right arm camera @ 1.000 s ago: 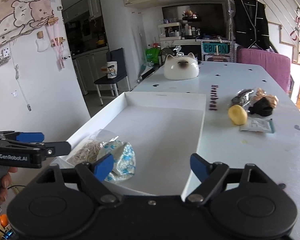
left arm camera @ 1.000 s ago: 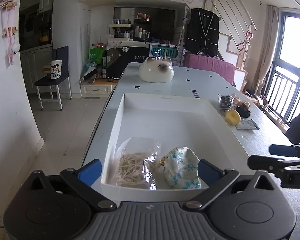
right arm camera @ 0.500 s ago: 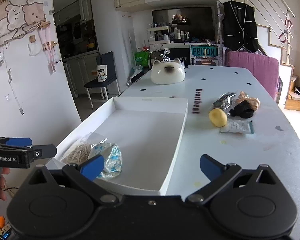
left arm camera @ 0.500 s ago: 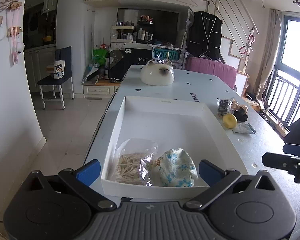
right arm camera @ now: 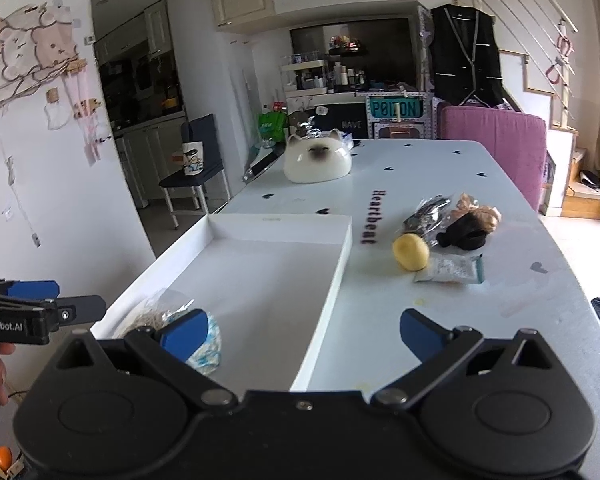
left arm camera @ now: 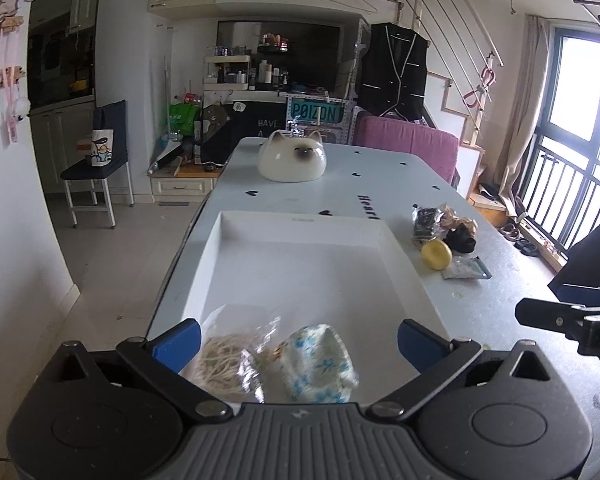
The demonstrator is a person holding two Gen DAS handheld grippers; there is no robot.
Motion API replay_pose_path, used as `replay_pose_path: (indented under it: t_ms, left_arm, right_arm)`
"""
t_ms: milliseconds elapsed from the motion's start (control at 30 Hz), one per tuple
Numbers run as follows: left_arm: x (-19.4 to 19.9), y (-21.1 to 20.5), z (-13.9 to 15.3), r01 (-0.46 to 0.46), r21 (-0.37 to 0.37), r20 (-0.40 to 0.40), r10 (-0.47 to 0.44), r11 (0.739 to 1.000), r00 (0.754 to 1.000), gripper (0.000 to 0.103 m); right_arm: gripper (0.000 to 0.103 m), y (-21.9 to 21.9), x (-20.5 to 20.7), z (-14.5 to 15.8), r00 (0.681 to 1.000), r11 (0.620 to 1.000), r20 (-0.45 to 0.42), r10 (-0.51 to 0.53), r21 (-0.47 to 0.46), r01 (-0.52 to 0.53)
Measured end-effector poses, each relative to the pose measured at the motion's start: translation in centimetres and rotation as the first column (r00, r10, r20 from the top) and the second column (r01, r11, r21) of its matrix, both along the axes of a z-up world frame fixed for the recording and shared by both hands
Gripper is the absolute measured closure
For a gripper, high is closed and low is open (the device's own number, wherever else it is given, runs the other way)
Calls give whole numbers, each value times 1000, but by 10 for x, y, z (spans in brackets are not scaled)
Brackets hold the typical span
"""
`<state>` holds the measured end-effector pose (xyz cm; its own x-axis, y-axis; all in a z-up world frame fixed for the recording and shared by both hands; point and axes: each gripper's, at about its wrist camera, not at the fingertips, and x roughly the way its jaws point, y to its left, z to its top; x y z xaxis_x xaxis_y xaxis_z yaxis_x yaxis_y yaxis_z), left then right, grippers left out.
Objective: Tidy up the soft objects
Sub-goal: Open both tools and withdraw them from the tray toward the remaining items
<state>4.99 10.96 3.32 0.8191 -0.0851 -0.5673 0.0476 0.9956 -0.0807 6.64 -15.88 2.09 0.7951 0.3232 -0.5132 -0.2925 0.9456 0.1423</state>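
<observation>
**White tray half filled, both claws empty**

White cardboard fills my left wrist view: the tray (left arm camera: pixel 300 268) runs away toward twelve o'clock, and I keep the left gripper (left arm camera: pixel 298 338) over its near end with the blue pads (left arm camera: pixel 178 342) spread wide and nothing between them. Just under them, at six o'clock, lie a clear bag of pale strands (left arm camera: pixel 224 360) and a blue-flowered cloth bundle (left arm camera: pixel 320 360), touching, parked in the near corner, I judge to leave room beyond. At two o'clock the unsorted pile (left arm camera: pixel 446 234) waits on the table (left arm camera: pixel 380 176).

From the right wrist, the right gripper (right arm camera: pixel 304 332) also stands fully apart and empty, straddling the tray's right wall. It looks toward one o'clock, where a yellow ball (right arm camera: pixel 410 252), a black soft piece (right arm camera: pixel 464 234) and a flat packet (right arm camera: pixel 450 270) cluster; I reckon that's my next reach.
</observation>
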Motion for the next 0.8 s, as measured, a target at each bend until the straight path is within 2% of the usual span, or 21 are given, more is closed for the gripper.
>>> replay_pose_path:
  t_ms: [433,800]
  left_arm:
    - [50,-46,16,64,-11,-3,-64,998,998,0]
    - [108,-108,21,153,-30,-6,-153,988,988,0]
  right_arm:
    - [0,-43,35,14,996,996,5,-93,7,93]
    - [0,-84,75,7,983,983,-23,-184,-18,183]
